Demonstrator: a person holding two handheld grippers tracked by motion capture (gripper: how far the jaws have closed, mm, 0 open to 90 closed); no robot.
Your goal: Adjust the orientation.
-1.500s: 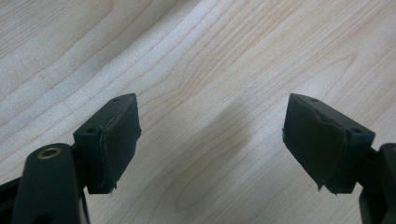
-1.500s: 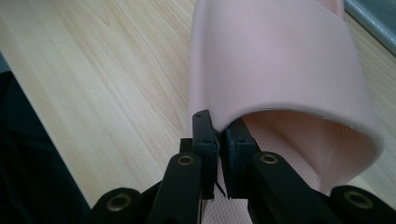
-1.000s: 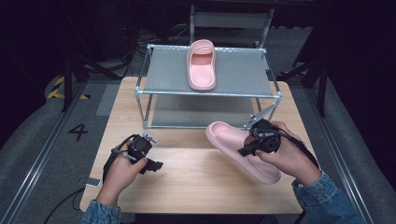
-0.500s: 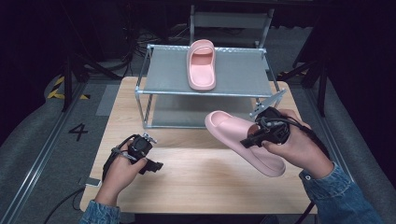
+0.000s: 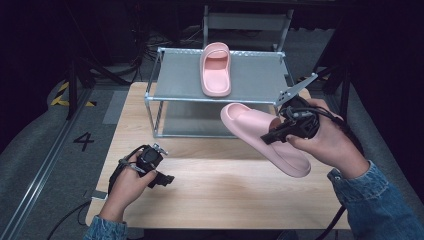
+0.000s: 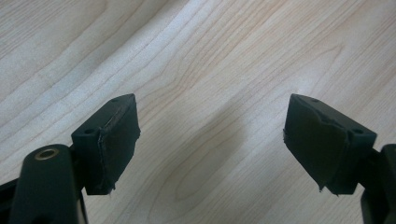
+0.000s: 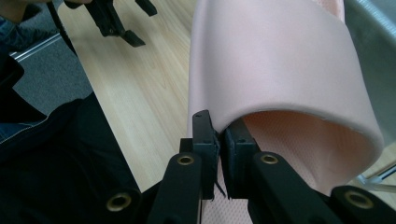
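Above the wooden table [image 5: 210,185], the pink slipper [image 5: 260,137] is pinched at its strap edge by the right gripper [image 7: 219,154]; it is judged light, soft and bendable. The left gripper [image 6: 210,140] is held open.

This looks like a lab or test room set up for recording, not a home. A plain pale wooden surface [image 5: 220,195] stands alone in a dark space, ringed by grey floor mats [image 5: 35,165]. One mat carries a painted number 4 [image 5: 83,141], and yellow-and-black hazard tape [image 5: 62,95] marks the floor farther back. Loose black cables [image 5: 150,45] lie tangled behind the surface. A bare metal rack [image 5: 240,80] with 2 grey shelves sits on the surface, and a metal frame [image 5: 247,22] stands behind it in the dark.
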